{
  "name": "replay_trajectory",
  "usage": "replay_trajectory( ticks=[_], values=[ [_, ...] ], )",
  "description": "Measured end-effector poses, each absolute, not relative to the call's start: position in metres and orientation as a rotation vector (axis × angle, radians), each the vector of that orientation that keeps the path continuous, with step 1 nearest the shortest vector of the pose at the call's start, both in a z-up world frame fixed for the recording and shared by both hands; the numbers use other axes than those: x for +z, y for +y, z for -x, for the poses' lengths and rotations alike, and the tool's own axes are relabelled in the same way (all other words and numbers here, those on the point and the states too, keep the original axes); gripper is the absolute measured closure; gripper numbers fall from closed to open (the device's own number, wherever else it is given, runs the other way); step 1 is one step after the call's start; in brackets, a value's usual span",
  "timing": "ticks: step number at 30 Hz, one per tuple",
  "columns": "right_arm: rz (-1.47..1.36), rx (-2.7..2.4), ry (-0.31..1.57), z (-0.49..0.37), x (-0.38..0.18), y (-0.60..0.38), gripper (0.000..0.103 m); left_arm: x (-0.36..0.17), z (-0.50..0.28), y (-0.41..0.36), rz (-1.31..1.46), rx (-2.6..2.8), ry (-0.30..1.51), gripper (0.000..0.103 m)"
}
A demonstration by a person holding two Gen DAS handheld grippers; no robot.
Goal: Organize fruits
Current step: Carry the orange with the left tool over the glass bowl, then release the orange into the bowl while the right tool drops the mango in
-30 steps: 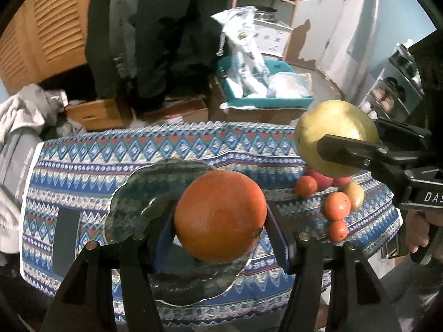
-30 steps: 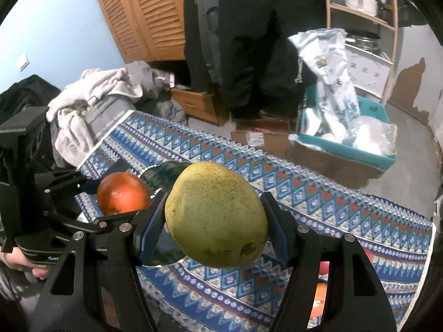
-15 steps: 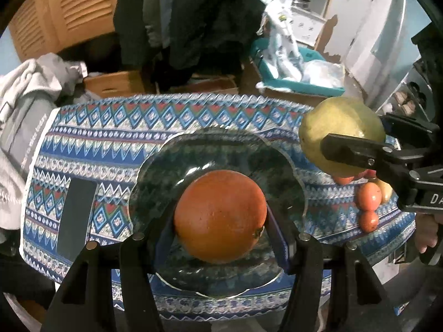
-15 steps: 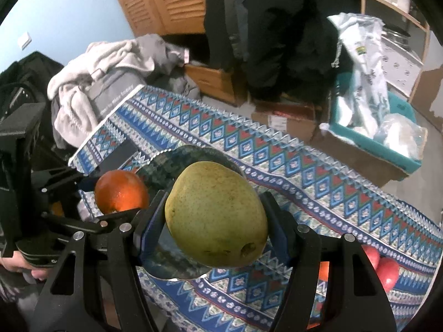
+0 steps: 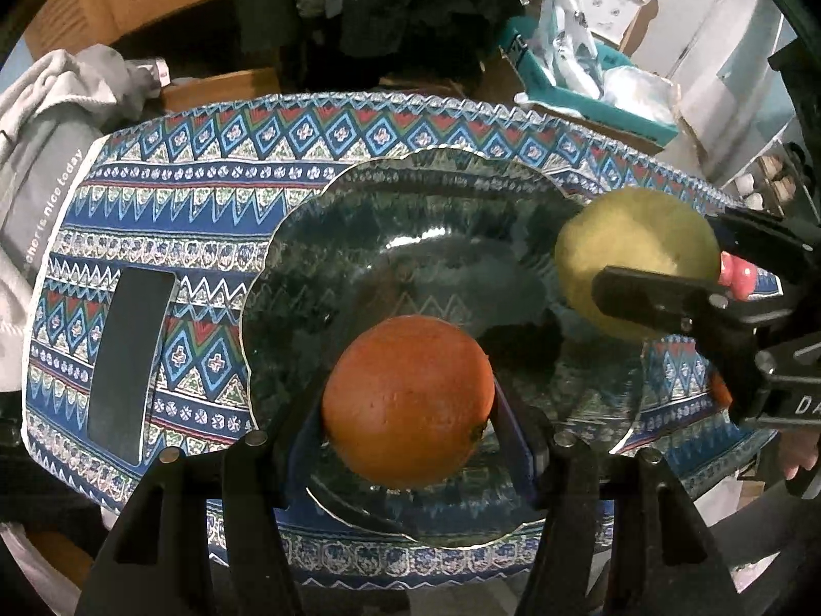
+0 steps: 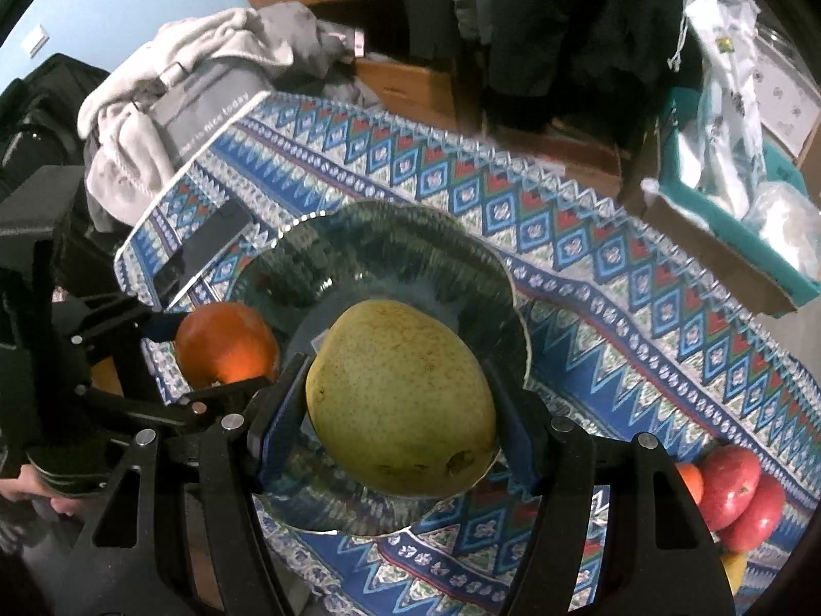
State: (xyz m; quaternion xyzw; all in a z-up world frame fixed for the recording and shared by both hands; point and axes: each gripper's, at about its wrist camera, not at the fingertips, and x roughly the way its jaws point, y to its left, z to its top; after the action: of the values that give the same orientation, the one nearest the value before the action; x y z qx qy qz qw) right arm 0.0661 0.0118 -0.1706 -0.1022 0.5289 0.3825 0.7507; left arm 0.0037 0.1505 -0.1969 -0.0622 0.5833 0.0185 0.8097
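Your left gripper (image 5: 410, 441) has its fingers closed partway around an orange (image 5: 408, 400), and your right gripper (image 6: 405, 421) has its fingers closed partway around a yellow-green pear (image 6: 403, 395); each fruit fills the gap between its pads. Both fruits hang directly above the dark glass plate (image 5: 328, 236) on the patterned cloth of the bench (image 5: 205, 154), so the plate lies straight below the fingers and the coming move is judged to be a lowering and release. The orange sits over the near part of the plate, the pear over the right part, its long axis running roughly along the fingers. Keep the two grippers apart: they are close beside each other. Note the scalloped plate rim, the black phone (image 5: 131, 364) lying left of the plate, and the remaining fruits (image 6: 734, 487) grouped to the right, clear of the plate.
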Motion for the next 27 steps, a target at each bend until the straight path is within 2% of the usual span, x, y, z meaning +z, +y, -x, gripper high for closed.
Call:
replay_trajectory(
  ticks=[17, 23, 27],
  values=[
    [0.264, 0.826, 1.246, -0.059, -0.208, 0.016, 0.036, -0.245, -0.006, 0.161, 0.178, 0.081, 1.410, 0.040],
    [0.251, 0.821, 1.260, -0.060, -0.209, 0.013, 0.036, -0.238, -0.006, 0.160, 0.165, 0.090, 1.373, 0.041],
    [0.244, 0.818, 1.276, -0.061, -0.210, 0.013, 0.035, -0.237, -0.004, 0.157, 0.159, 0.084, 1.378, 0.036]
  ],
)
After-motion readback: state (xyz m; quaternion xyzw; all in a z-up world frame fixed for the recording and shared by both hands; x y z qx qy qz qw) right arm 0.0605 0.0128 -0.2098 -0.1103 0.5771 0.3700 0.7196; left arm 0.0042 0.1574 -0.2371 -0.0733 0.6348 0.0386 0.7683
